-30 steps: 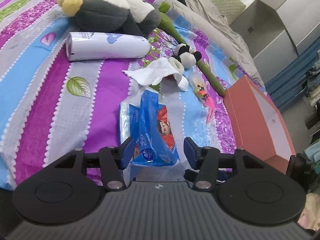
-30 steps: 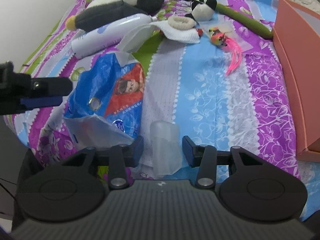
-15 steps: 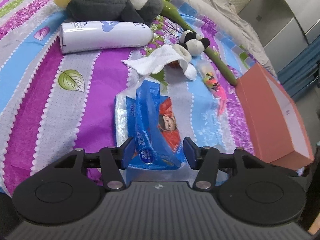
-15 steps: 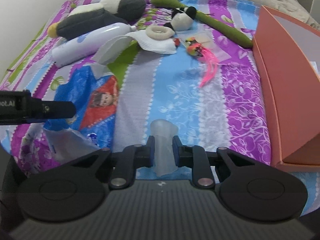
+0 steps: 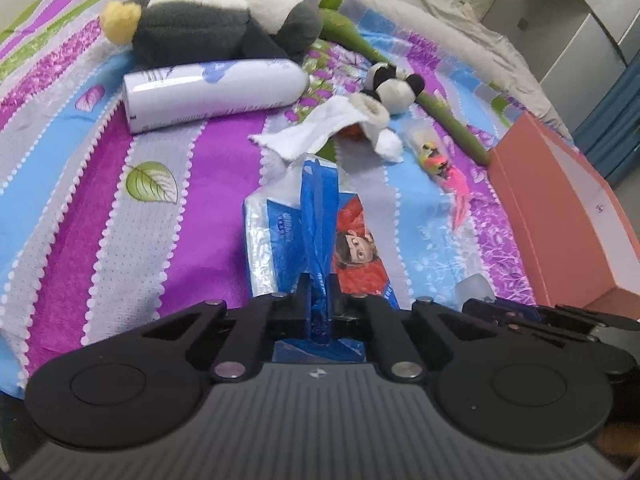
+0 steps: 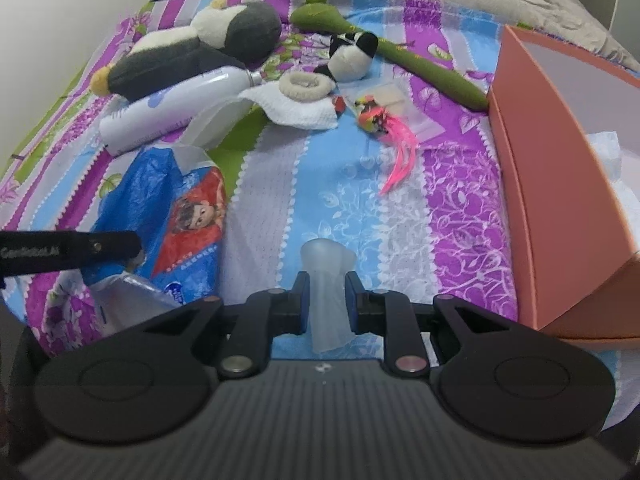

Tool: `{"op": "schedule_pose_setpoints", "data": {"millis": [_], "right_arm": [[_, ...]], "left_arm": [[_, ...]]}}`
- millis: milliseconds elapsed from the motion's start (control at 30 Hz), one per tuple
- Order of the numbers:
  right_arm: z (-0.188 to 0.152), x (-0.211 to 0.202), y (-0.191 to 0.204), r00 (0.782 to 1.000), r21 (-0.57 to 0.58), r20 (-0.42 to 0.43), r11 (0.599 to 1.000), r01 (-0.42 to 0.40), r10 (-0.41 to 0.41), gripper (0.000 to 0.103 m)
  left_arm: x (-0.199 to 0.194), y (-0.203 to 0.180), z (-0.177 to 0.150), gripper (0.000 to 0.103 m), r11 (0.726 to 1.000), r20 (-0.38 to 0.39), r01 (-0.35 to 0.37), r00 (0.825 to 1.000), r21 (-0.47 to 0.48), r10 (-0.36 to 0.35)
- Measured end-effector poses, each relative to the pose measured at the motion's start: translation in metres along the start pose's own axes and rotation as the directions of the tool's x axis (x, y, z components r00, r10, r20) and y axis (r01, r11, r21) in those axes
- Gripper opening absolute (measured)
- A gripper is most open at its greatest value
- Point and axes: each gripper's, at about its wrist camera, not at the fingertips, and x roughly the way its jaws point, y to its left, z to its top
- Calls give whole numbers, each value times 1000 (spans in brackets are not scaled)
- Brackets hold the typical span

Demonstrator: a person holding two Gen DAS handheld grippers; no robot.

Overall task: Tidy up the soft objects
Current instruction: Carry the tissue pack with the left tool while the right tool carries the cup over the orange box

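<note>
A blue tissue pack (image 5: 352,248) with a cartoon face lies on the striped bedspread (image 5: 80,200). My left gripper (image 5: 319,300) is shut on a raised fold of its blue wrapper. In the right wrist view the pack (image 6: 180,216) is at the left, with the left gripper's finger (image 6: 120,244) over it. My right gripper (image 6: 326,300) is shut on a frosted, translucent soft tube (image 6: 326,264) held just above the bed. Farther back lie a grey and white penguin plush (image 5: 208,28), a small panda plush (image 5: 394,86) on a green stem, and a white cloth (image 5: 312,136).
A white bottle (image 5: 208,92) lies in front of the penguin. A toy with a pink feather (image 6: 384,128) lies mid-bed. An open orange box (image 6: 552,200) stands along the right edge of the bed. A wall borders the left side; grey cabinets stand beyond the bed's far side.
My left jaws closed on the blue wrapper fold. My right jaws closed on the translucent tube and rose a little with it.
</note>
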Motion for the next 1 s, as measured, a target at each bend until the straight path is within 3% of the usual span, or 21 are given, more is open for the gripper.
{"op": "schedule_pose_setpoints", "data": {"millis": [400,1000], "right_arm": [[7,-55,5,997,5,74,1000,-18,17,22],[-2,-149,-20,973,20,225,998,-61,55,23]], "left_arm": [[-60,-15,1,7,999,64,45,997,0,-45],[-123,-93,-10,7,984,110,138,982,114,-151]]}}
